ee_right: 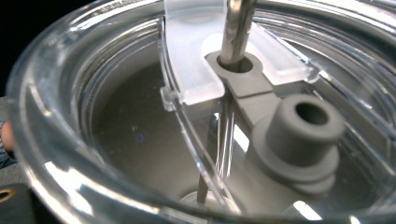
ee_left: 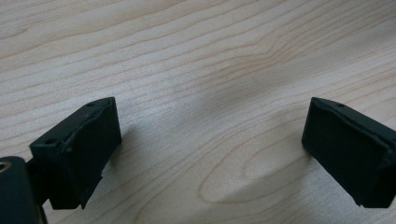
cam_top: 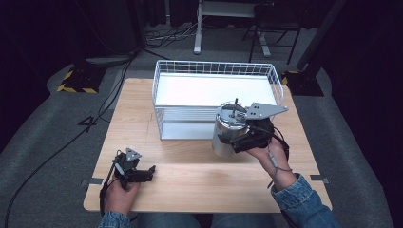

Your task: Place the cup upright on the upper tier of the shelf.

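Tumbler is the thing in play: steel, with a clear lid and a straw poking up, held off the bench right at the front right corner of the white wire basket. Going left to right: the left hand-held gripper sits low at the near left of the bench, jaws spread wide with bare wood between them. Over on the right, the right hand-held gripper is clamped on the tumbler, and its own view looks down into the lid and straw.
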{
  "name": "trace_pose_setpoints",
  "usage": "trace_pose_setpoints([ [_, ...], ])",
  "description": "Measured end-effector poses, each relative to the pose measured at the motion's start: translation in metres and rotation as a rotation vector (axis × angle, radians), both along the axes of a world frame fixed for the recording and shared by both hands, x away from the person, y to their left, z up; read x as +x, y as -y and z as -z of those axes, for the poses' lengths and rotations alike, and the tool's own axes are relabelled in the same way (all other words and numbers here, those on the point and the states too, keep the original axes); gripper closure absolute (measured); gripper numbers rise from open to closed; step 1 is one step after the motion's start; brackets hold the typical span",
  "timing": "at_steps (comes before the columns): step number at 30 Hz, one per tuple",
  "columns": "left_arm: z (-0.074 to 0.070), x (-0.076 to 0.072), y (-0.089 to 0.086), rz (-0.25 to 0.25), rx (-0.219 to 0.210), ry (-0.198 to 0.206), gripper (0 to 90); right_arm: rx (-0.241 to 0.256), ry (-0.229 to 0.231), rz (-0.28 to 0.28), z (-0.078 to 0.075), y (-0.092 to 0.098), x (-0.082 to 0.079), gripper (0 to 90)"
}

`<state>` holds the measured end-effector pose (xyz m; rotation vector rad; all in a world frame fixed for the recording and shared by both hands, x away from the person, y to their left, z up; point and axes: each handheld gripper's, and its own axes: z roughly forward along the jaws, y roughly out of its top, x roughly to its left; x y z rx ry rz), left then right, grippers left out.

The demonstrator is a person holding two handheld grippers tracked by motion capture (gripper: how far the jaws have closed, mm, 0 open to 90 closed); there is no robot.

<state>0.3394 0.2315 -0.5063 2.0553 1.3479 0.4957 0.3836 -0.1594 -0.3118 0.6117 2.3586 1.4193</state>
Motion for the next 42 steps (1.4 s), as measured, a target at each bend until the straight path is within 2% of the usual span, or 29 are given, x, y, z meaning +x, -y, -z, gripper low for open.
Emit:
trace_pose_setpoints([
  [13,0.000,0.000,0.000,0.000,0.000,0.000,5.1,0.025,-0.001,0.041,-0.032,0.011,0.016,3.4],
  [20,0.000,0.000,0.000,0.000,0.000,0.000,5.1,0.014,0.000,0.053,-0.050,0.011,0.026,3.4],
  [25,0.000,0.000,0.000,-0.001,0.000,0.000,5.1,0.029,0.008,0.064,-0.065,0.011,0.032,3.4],
  [30,0.000,0.000,0.000,0.000,0.000,0.000,5.1,0.007,-0.006,0.080,-0.076,0.005,0.039,3.4],
  [37,0.000,0.000,0.000,-0.001,0.001,0.000,5.1,0.057,-0.015,0.121,-0.091,0.007,0.057,3.4],
  [42,0.000,0.000,0.000,0.000,0.000,0.000,5.1,0.050,0.004,0.148,-0.101,0.005,0.071,3.4],
])
